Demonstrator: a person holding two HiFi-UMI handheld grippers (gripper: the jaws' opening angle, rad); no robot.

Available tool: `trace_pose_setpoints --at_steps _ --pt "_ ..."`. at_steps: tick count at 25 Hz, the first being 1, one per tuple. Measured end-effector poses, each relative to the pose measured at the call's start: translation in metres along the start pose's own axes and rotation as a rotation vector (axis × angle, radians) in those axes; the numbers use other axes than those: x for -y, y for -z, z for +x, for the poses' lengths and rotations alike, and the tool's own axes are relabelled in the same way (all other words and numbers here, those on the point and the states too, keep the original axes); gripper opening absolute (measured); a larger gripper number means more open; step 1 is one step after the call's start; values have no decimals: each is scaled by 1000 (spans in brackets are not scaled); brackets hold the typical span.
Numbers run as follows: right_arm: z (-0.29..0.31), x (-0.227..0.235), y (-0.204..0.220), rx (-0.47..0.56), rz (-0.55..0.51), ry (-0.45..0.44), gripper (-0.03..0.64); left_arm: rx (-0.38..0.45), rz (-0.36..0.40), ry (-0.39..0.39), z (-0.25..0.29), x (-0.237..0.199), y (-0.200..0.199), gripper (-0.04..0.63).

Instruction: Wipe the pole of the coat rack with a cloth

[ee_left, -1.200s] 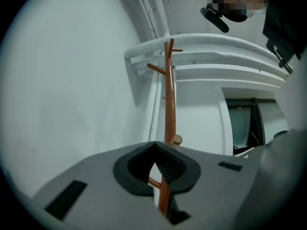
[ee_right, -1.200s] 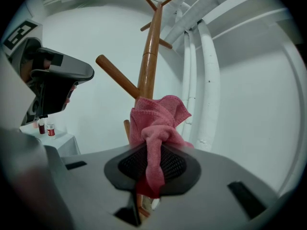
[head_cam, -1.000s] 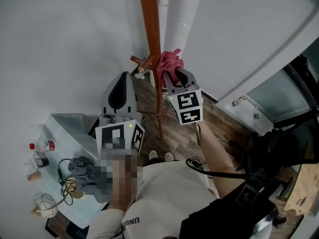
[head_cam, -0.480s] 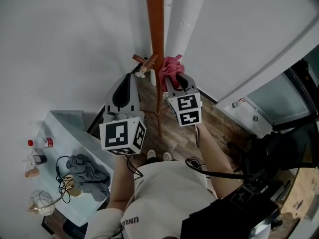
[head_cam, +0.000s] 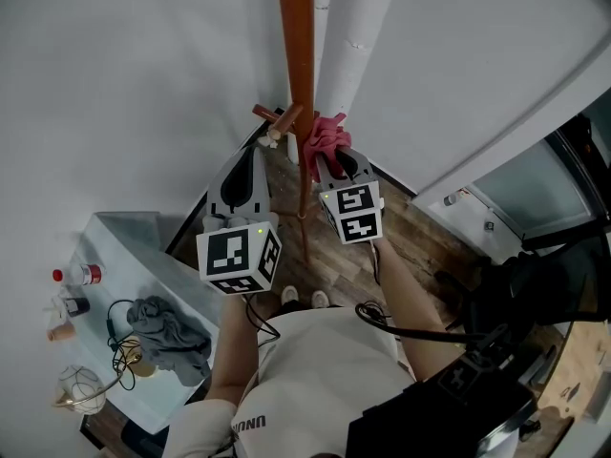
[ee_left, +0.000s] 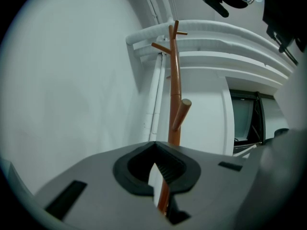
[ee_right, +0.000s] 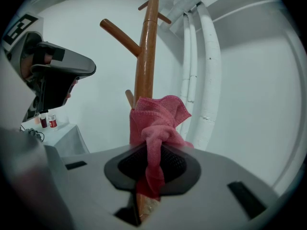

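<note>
The coat rack's orange-brown pole rises in the room corner, with short pegs branching off it. My right gripper is shut on a pink cloth, which bunches against the right side of the pole. In the right gripper view the cloth hangs knotted between the jaws, with the pole right behind it. My left gripper hovers just left of the pole, jaws together and holding nothing. Its own view shows the pole and a peg beyond the gripper.
White pipes run up the corner behind the pole. A pale table at lower left carries small bottles, a grey rag and cables. Dark gear lies on the wood floor at right, below a window.
The right gripper and the pink cloth have slid slightly down along the pole. The left gripper has edged a little toward the pole.
</note>
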State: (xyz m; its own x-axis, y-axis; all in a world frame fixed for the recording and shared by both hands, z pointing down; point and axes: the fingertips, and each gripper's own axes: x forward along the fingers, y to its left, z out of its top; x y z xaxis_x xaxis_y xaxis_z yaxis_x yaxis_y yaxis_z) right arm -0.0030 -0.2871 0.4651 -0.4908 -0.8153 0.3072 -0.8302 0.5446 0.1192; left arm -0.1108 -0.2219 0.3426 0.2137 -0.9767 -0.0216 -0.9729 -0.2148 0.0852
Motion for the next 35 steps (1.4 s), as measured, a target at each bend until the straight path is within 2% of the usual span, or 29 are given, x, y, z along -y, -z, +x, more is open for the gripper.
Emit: trace_pose_setpoints --at_steps 11,35 --pt "6 -3 24 -58 4 -3 69 -57 -33 0 4 -5 23 5" --pt "23 -4 76 -190 11 3 69 -162 -32 -5 14 -14 63 5"
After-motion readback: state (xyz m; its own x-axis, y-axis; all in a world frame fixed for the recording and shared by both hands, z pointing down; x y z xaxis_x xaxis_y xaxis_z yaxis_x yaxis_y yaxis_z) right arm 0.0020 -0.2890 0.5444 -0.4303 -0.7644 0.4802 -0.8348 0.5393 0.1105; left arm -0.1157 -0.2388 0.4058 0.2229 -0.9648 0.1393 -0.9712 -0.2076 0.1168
